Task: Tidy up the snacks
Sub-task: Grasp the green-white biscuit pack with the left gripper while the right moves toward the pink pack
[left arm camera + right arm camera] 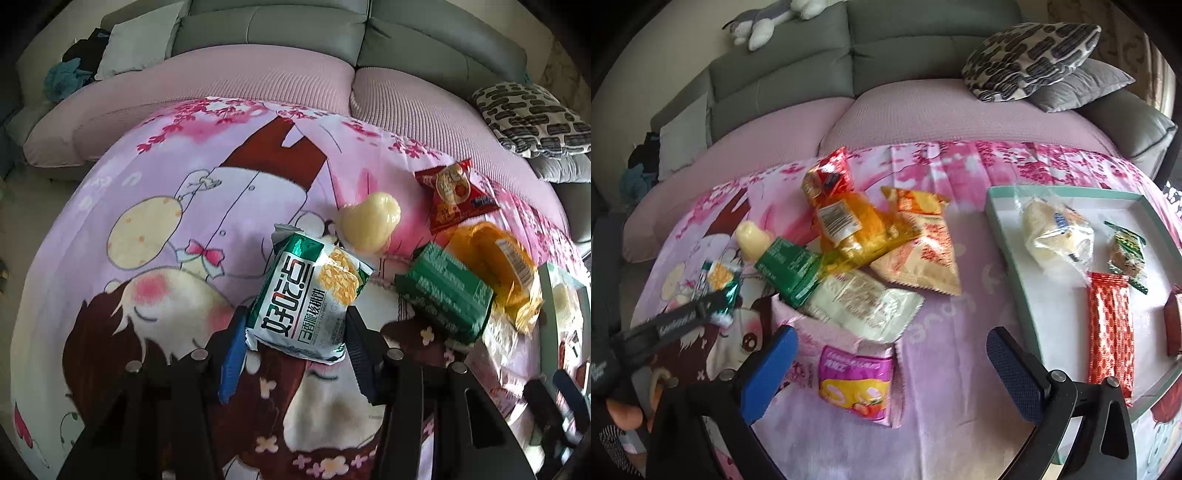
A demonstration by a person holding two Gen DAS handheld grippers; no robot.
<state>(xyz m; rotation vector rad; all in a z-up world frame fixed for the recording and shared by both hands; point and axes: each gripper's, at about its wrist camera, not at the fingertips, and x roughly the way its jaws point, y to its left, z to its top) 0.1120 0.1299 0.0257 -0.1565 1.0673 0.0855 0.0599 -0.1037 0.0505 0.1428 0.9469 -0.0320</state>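
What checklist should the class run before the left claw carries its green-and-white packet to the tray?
1. Left claw closed on packet: ok, pads press both sides.
2. Packet lifted off blanket: cannot tell.
3. Right claw free: ok, open, nothing between the pads.
4. Tray has bare floor left: ok.
5. Path to tray clear: not ok, snack pile lies between.
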